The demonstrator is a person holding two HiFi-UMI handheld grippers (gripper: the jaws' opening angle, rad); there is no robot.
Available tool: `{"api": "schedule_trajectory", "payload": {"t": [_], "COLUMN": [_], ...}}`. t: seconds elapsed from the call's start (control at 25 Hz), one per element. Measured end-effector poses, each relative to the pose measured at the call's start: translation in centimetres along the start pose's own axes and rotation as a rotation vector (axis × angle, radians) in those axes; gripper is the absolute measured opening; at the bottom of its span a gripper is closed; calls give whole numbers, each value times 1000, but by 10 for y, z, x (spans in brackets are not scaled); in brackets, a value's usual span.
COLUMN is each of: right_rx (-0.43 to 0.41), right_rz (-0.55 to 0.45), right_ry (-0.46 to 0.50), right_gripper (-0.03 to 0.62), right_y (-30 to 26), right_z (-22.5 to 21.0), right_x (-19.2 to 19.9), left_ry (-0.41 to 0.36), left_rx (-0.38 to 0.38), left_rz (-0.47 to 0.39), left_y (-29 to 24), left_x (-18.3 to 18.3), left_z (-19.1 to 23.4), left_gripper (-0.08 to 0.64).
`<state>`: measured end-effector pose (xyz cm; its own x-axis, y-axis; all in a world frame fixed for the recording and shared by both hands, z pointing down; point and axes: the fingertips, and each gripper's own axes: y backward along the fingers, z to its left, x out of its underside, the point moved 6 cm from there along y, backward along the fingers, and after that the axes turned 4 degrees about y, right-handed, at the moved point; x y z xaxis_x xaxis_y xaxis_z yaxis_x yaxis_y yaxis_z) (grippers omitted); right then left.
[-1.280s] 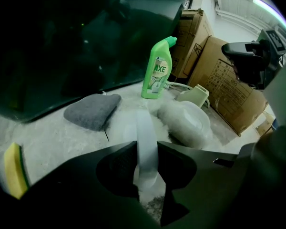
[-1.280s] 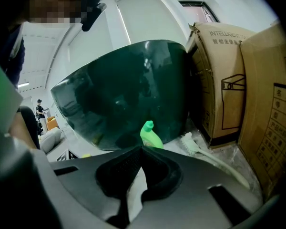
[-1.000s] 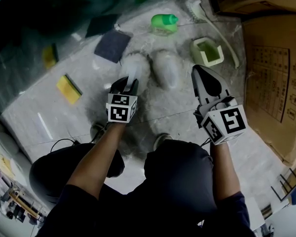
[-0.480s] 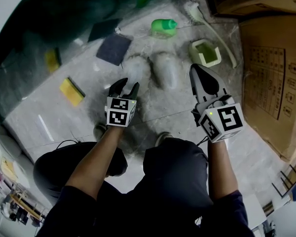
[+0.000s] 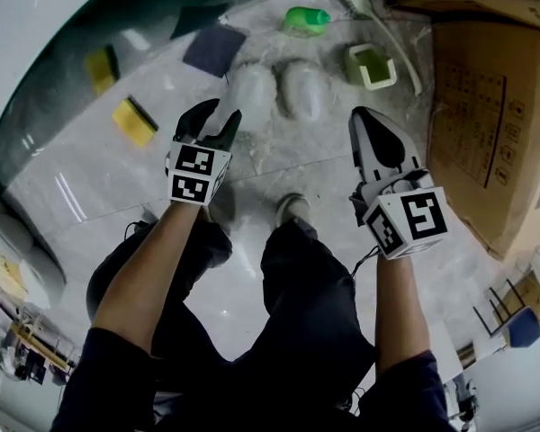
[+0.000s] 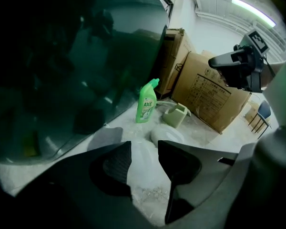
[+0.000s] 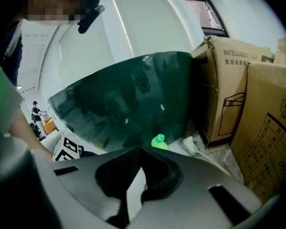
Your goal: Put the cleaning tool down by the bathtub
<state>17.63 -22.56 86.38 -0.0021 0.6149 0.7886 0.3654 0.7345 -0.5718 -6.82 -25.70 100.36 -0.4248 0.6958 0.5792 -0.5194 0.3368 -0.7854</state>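
Left gripper (image 5: 214, 117), jaws just opened and empty, hangs clear of the white scrubber (image 5: 252, 93), which a careless step might kick.

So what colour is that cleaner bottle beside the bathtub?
Bright green, with a white label. The bottle shows best in the left gripper view.

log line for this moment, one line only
left hand-held gripper: jaws just been opening, empty | right hand-held gripper: shut, empty | cleaning tool: on floor near bathtub
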Motion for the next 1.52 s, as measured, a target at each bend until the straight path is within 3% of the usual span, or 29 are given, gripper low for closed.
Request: {"api": "schedule_trajectory", "payload": {"t": [0.32, 0.68, 1.16, 1.52], "right_rx": [-43, -62, -74, -99], "right_rz": [60, 35, -61, -165], "right_ry": [8, 20, 100, 113], "right_gripper": [5, 5, 5, 5], "right_y": [44, 92, 194, 268], "right_z": [43, 82, 128, 160], "right_x": [-48, -112, -226, -321], "left_ry": [34, 49, -16, -21], "left_rx": [-6, -26, -95, -76], "left_rz": [-5, -48, -261, -374], "left_y": [81, 185, 349, 465], "left_x": [-12, -53, -200, -269], "left_z": [-4, -31, -63, -114], "left_gripper": [190, 190, 190, 190]}}
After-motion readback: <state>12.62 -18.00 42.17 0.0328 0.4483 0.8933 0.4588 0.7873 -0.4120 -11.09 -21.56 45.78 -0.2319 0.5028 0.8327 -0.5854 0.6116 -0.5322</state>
